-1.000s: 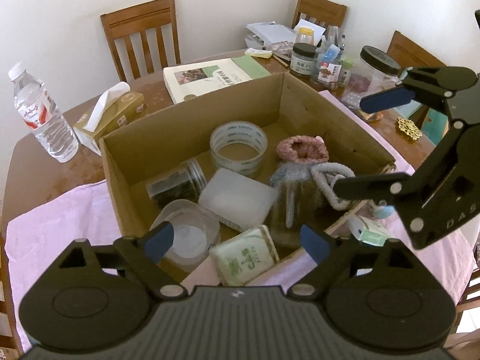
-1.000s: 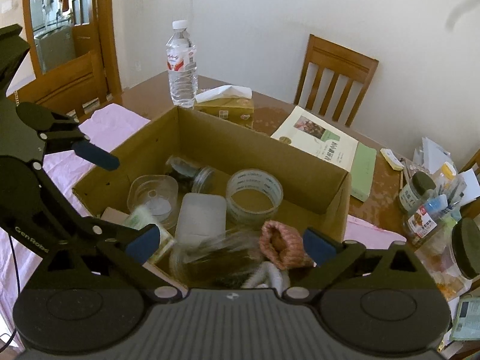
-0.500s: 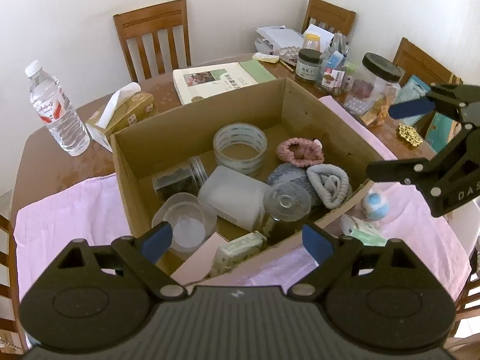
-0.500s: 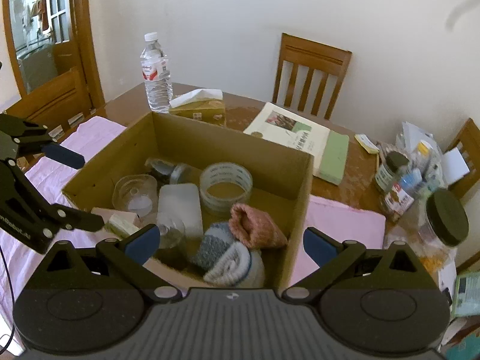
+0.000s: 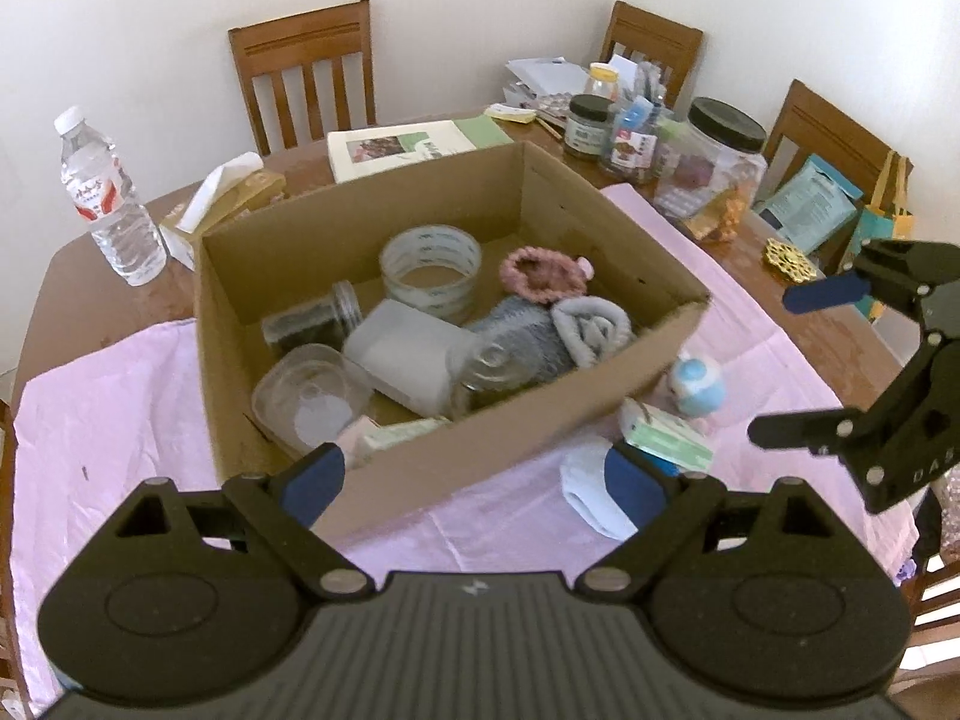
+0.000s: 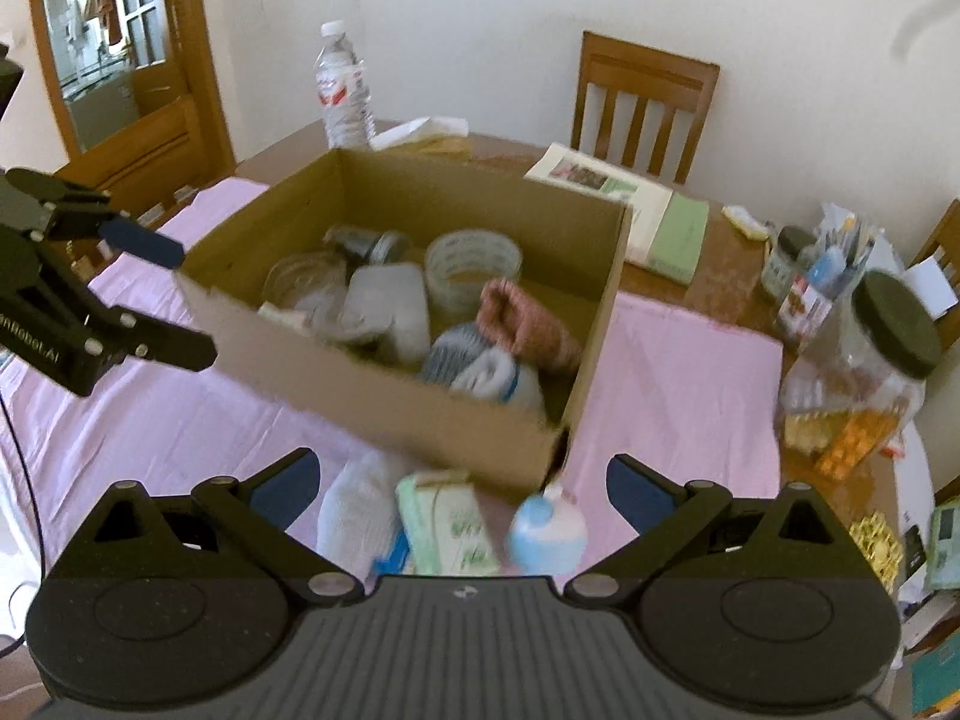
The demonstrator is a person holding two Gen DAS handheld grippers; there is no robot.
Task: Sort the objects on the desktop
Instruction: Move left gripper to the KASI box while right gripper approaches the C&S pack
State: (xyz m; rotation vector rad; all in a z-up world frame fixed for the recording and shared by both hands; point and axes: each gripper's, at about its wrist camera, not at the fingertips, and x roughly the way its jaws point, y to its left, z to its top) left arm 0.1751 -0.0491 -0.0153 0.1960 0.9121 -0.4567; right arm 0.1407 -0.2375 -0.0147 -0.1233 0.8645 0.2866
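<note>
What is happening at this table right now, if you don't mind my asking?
A person with a gripper in each hand is sorting desktop clutter into a cardboard box. Both the left gripper and right gripper are open and empty. The box holds a tape roll, socks and containers; a blue-and-white ball, a green packet and a white sock lie outside on the pink cloth.

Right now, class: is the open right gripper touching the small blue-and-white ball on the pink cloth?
Apart. In the left wrist view, the right gripper hangs off to the side of the blue-and-white ball, with bare pink cloth between them.
</note>
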